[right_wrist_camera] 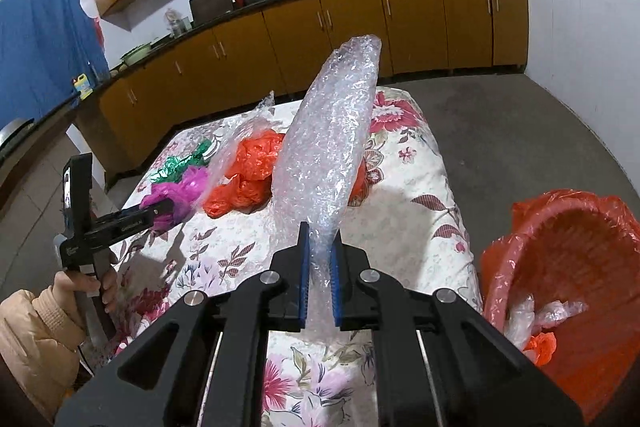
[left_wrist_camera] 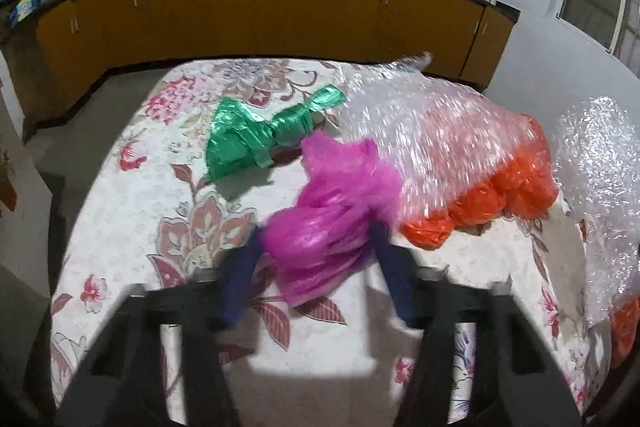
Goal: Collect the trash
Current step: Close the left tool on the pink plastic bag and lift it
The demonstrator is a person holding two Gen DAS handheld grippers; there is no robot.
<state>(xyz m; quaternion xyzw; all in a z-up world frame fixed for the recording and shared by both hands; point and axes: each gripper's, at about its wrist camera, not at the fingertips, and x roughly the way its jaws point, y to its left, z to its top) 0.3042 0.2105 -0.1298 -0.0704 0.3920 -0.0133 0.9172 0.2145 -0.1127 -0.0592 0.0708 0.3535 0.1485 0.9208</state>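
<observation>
Table [left_wrist_camera: 120,211] under a floral cloth filled the left wrist view. The left gripper [left_wrist_camera: 320,247] had its blue fingers [left_wrist_camera: 240,279] on either side of a crumpled pink bag [left_wrist_camera: 328,211]; blur hid whether they pressed it. Beyond lay a green bag [left_wrist_camera: 248,139], orange bags [left_wrist_camera: 500,195] and bubble wrap [left_wrist_camera: 420,131].

In the right wrist view, the right gripper [right_wrist_camera: 320,263] was clamped on a standing roll of bubble wrap [right_wrist_camera: 332,139]. At right, a red basket [right_wrist_camera: 568,247] with an orange liner held clear and orange plastic scraps [right_wrist_camera: 536,323].
</observation>
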